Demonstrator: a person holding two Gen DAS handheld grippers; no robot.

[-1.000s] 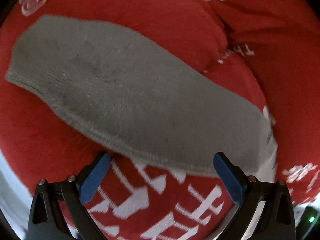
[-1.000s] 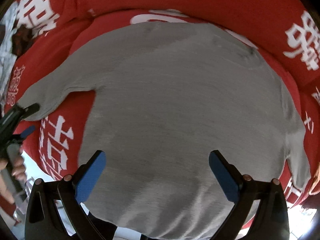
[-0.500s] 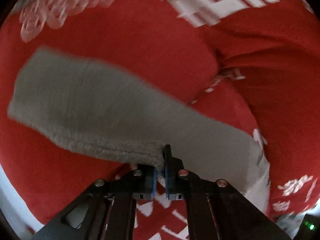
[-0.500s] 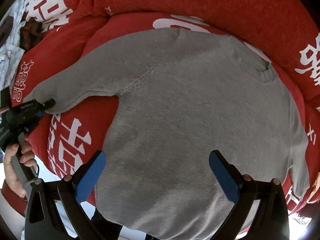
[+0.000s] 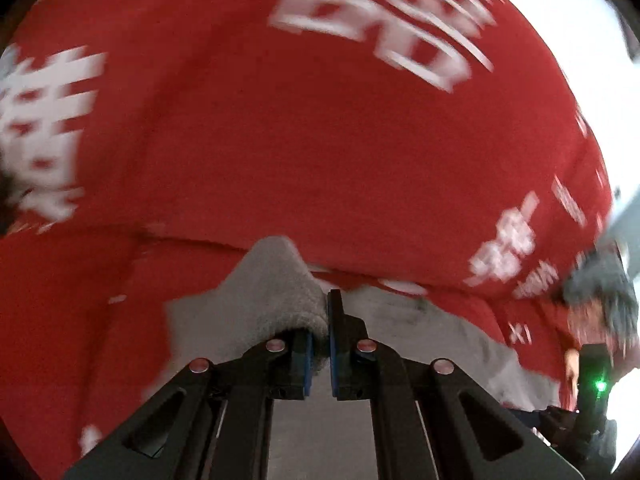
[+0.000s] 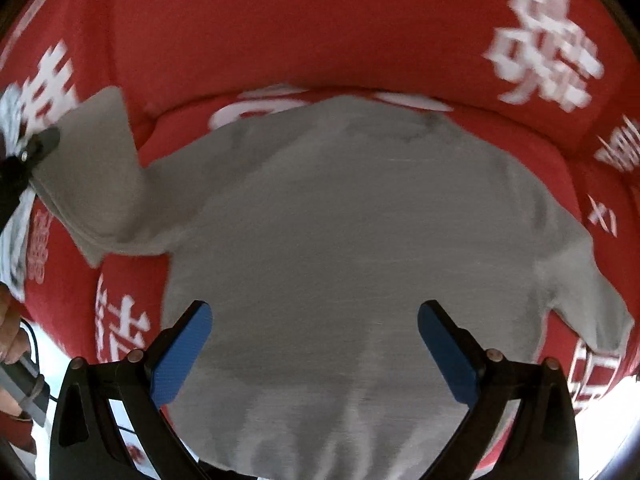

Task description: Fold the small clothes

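A small grey knit sweater (image 6: 360, 240) lies flat on a red cushion (image 6: 320, 32), neck at the far side. My left gripper (image 5: 319, 344) is shut on the sweater's left sleeve (image 5: 280, 288) near the cuff; the right wrist view shows that sleeve (image 6: 96, 176) lifted and swung up off the cushion, with the left gripper (image 6: 36, 148) at its edge. My right gripper (image 6: 312, 344) is open and empty, hovering over the sweater's lower body. The right sleeve (image 6: 592, 292) lies flat, pointing down to the right.
The red cushion has white printed characters (image 6: 544, 40) and a raised padded back (image 5: 320, 140). A hand (image 6: 12, 332) holds the left gripper's handle at the left edge. A bright floor shows past the cushion's near edge (image 6: 616, 412).
My left gripper closed on the sleeve cuff and has lifted it up and inward. My right gripper stayed open over the sweater's body.
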